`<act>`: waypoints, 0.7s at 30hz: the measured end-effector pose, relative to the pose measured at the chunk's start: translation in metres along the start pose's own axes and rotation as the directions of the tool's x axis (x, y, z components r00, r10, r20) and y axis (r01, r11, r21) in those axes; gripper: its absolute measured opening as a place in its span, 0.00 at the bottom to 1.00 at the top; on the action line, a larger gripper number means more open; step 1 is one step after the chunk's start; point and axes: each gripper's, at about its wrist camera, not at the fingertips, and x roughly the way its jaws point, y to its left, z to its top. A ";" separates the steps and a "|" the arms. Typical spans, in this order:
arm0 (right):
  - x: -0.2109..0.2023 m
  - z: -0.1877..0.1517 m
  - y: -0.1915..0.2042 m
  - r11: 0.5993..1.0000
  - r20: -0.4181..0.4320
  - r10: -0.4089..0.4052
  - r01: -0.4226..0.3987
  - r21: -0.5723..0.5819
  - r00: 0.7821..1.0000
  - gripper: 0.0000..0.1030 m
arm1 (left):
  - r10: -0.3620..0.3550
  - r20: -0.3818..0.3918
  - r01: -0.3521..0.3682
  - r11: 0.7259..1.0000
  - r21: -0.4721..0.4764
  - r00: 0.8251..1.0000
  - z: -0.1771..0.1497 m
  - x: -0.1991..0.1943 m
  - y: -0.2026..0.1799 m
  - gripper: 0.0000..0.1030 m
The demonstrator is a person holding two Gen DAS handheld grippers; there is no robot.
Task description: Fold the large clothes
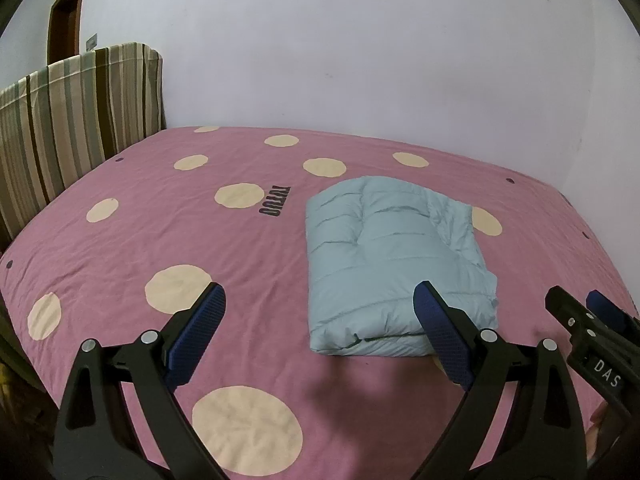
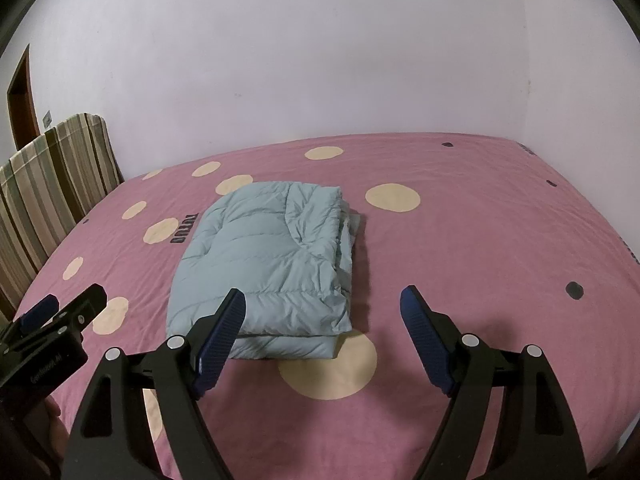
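A pale blue padded jacket (image 1: 396, 264) lies folded into a thick rectangle on the pink bed sheet (image 1: 160, 232). My left gripper (image 1: 320, 300) hovers open above the bed, just short of the jacket's near edge, nothing between its blue pads. In the right wrist view the same folded jacket (image 2: 268, 264) sits ahead and to the left. My right gripper (image 2: 322, 304) is open over the jacket's near right corner, holding nothing. Each gripper shows at the edge of the other's view: the right gripper (image 1: 588, 312) and the left gripper (image 2: 64, 308).
The pink sheet with cream dots (image 2: 480, 248) covers a wide bed reaching to a white wall (image 2: 320, 60). A striped headboard cover (image 1: 72, 120) stands at the left, a brown door (image 1: 66, 20) behind it. The bed's near edge runs below the grippers.
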 end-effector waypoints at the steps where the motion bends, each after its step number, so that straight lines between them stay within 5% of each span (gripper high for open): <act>1: 0.000 0.000 0.000 1.000 0.000 -0.001 0.001 0.000 1.000 0.76 | 0.000 0.000 0.000 1.000 0.000 1.000 0.000 0.000 0.000 0.92; 21: 0.001 -0.001 0.001 1.000 0.000 0.000 0.000 0.002 1.000 0.76 | -0.001 0.004 0.000 1.000 0.007 1.000 -0.001 -0.001 -0.004 0.92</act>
